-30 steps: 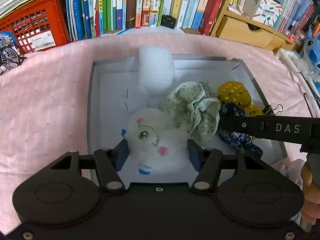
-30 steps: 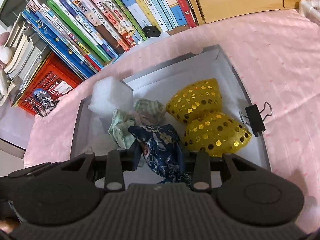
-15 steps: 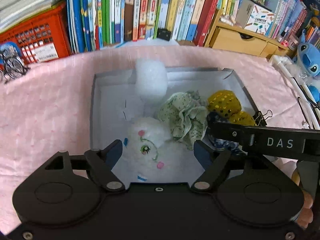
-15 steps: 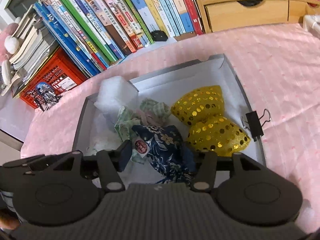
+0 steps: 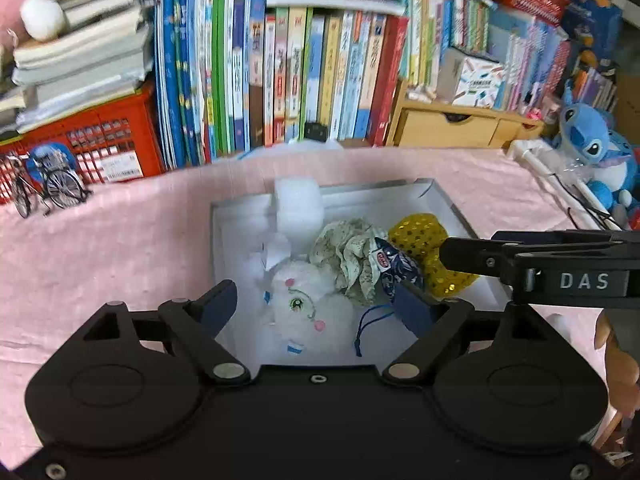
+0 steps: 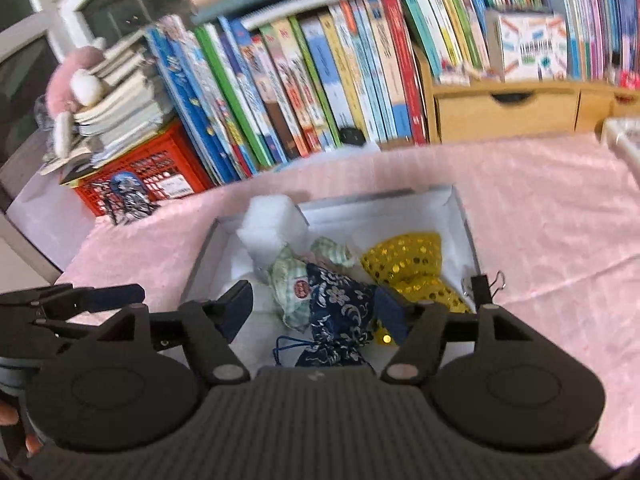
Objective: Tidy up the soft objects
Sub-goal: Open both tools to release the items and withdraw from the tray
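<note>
Left tongs (image 5: 316,304): mine, jaws spread and opening wider; nothing pinched. The plush sits in the gap below them, pads clear of it.
Right tongs (image 6: 314,308): mine, jaws spread and opening wider too; nothing pinched. The pouch lies in the gap, pads off it.
Box (image 5: 456,216): shallow, white inside, on the pink cloth (image 5: 120,248); holds all the soft things.
Plush (image 5: 308,308): white, stitched face up, at 6 o'clock in the box in the left view.
Foam (image 5: 298,208): white block at 12 o'clock, against the far wall.
Green cloth (image 5: 348,256): crumpled, mid-box, touching the plush and the pouch.
Pouch (image 6: 340,308): navy, floral, round red tag, blue cord trailing toward 7 o'clock in the right view.
Bow (image 6: 412,268): yellow, sequinned, at 3 o'clock in the box, just beside the pouch.
Clip (image 6: 482,286): black binder clip on the box's right wall.
Books (image 5: 280,76): upright row at 12 o'clock beyond the cloth.
Crate (image 5: 100,144): red, at 10 o'clock, paper stacked on top.
Drawers (image 5: 452,128): wooden, at 1 o'clock.
Blue toy (image 5: 596,148): at 2 o'clock, off the cloth.
</note>
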`<state>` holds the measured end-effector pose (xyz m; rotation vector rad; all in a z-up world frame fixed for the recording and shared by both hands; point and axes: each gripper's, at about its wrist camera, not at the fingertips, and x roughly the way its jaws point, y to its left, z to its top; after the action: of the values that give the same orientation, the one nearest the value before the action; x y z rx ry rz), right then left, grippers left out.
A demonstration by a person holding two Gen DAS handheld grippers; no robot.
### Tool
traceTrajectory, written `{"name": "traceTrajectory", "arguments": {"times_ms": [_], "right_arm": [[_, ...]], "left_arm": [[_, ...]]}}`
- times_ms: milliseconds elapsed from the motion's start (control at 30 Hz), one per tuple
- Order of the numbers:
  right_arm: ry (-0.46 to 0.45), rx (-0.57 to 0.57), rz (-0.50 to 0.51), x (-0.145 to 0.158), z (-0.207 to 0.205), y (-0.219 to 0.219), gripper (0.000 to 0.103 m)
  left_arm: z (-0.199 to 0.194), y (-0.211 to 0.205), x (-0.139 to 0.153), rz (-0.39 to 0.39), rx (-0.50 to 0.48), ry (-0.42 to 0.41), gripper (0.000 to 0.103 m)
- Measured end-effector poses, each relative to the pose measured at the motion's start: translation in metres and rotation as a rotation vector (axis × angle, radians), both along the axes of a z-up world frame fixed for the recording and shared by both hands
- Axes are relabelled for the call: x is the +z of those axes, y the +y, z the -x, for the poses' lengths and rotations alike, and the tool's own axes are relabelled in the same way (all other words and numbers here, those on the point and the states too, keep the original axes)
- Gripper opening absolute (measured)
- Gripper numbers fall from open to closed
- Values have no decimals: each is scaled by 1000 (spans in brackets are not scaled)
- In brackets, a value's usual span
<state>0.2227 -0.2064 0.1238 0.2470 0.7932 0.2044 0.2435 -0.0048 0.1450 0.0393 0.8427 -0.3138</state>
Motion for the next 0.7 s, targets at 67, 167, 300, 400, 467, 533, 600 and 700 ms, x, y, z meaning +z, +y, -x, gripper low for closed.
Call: {"name": "traceTrajectory", "arguments": {"times_ms": [67, 167, 300, 400, 467, 533, 600, 700], "right_arm": [[-35, 18, 6, 7, 11, 1, 81], [-87, 52, 15, 17, 32, 4, 83], [-168, 106, 43, 26, 62, 10, 85], [-221, 138, 62, 31, 83, 14, 86], [-241, 162, 61, 32, 94, 14, 87], [-269, 184, 68, 32, 108, 16, 87], [-295, 205, 83, 30, 121, 20, 87], [-323, 239, 103, 23, 139, 25, 88]], "left_arm": [[15, 4, 7, 5, -7, -36, 87], [36, 11, 15, 14, -12, -83, 88], [68, 25, 23, 72, -3, -153, 92], [92, 37, 26, 100, 4, -191, 93], [106, 45, 26, 102, 13, -218, 94], [122, 53, 24, 106, 30, -249, 95], [136, 61, 20, 103, 49, -274, 96], [156, 76, 12, 93, 82, -299, 96]]}}
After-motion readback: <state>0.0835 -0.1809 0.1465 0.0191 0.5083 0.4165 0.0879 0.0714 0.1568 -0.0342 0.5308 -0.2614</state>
